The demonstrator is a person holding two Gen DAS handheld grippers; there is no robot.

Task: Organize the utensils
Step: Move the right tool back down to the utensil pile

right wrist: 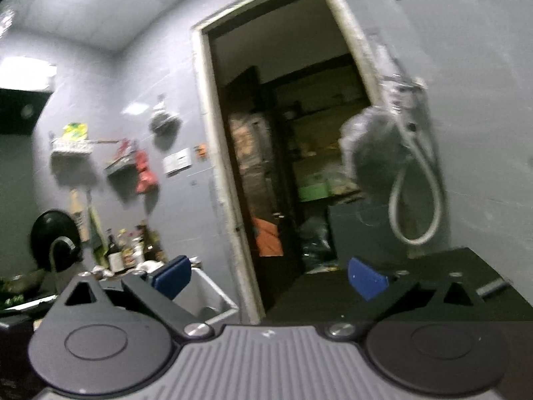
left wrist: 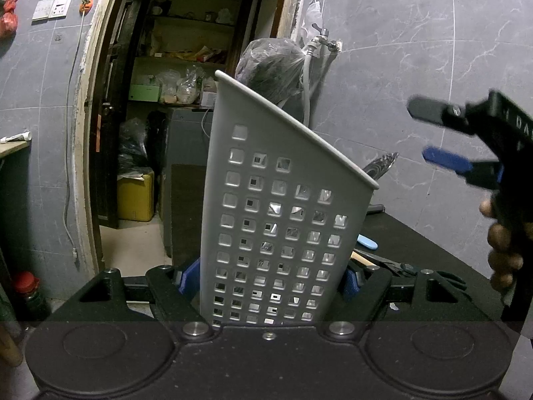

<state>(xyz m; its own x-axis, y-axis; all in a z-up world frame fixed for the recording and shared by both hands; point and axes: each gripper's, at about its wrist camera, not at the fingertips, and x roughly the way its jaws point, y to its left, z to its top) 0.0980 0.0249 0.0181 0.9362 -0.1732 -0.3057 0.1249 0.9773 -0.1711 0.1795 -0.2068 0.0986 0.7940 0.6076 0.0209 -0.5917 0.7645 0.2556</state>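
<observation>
Utensil holder (left wrist: 279, 220) clamped, knife (left wrist: 379, 166) inside

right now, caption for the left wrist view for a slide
Left gripper clamps a grey perforated utensil holder while the open right gripper hovers beside it above the black table.

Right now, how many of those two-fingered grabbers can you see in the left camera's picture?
2. The left gripper sits at the bottom, clamped on the grey perforated utensil holder. The right gripper hangs at the right edge, open and empty, in a hand.

Grey perforated utensil holder (left wrist: 276, 220) stands tilted, metal utensil (left wrist: 379, 166) inside.
</observation>
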